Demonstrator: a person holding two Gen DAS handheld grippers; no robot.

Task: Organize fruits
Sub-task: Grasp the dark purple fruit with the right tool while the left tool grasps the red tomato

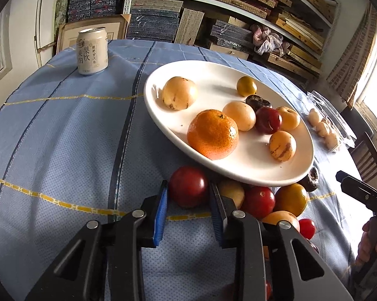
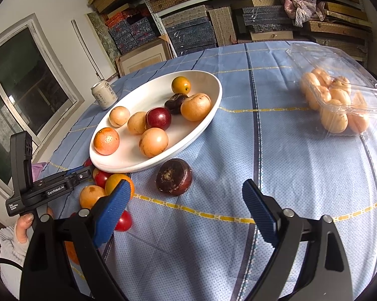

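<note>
Left gripper [image 1: 188, 190] straddles a dark red plum [image 1: 188, 186] on the cloth beside the white plate [image 1: 213, 70] — pads apart, not clamping. Right wrist view: right gripper [image 2: 185, 193] gapes wide — a brown chestnut-like fruit [image 2: 173, 176] lies just ahead, near the plate [image 2: 208, 121].
</note>
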